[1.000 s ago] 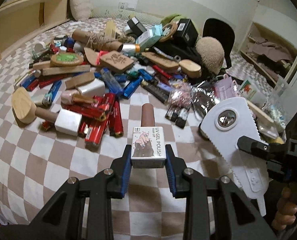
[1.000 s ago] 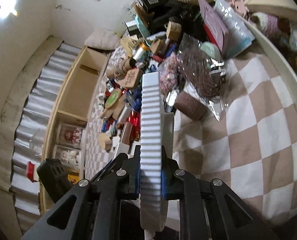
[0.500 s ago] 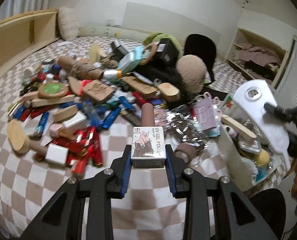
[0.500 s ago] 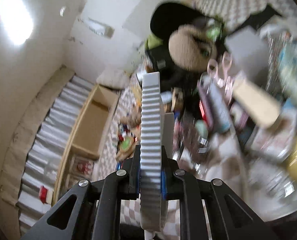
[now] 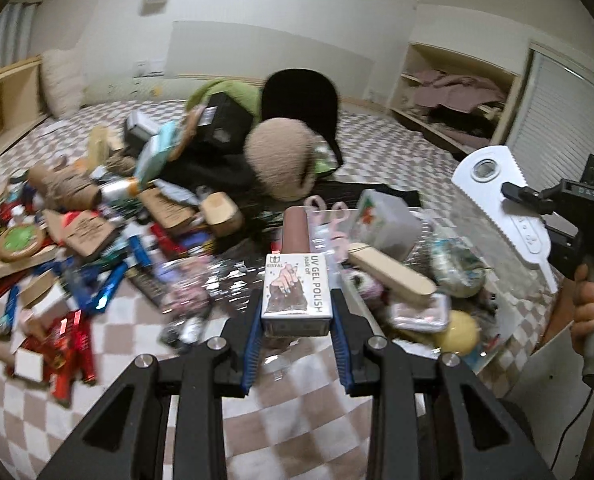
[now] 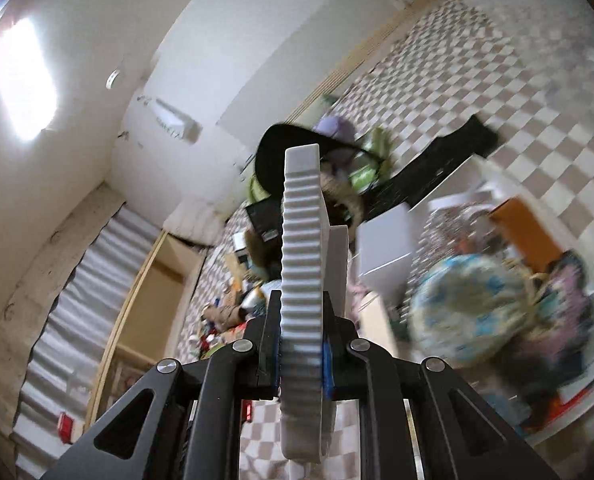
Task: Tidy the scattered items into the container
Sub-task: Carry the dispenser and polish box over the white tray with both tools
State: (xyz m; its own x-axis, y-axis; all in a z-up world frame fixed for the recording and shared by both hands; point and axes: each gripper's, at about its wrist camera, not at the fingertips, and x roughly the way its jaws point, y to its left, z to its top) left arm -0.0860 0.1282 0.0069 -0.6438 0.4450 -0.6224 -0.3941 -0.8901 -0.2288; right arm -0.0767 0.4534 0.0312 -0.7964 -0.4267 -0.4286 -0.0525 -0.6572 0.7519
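Observation:
My left gripper (image 5: 297,320) is shut on a UV gel polish bottle (image 5: 295,288), white label with a brown cap, held above the checkered bedspread beside the clear container (image 5: 497,240). My right gripper (image 6: 300,344) is shut on a white serrated plastic tool (image 6: 302,248), seen edge-on in its own view. The left wrist view shows that tool (image 5: 497,196) flat-on, raised over the container's right side, with a hand (image 5: 585,312) on the gripper handle. The container holds several items, among them a wooden brush (image 5: 389,274) and a yellow ball (image 5: 457,330).
A heap of scattered items (image 5: 77,232) covers the bedspread to the left: red and blue packets, wooden pieces, cardboard tags. A tan fuzzy ball (image 5: 285,164), black cap (image 5: 301,100) and black box (image 5: 221,120) lie behind. Wooden shelves (image 5: 453,92) stand at the back right.
Both grippers rose and swung right, from over the heap toward the container. The white tool moved from beside the bottle to above the container. Both grips stayed the same.

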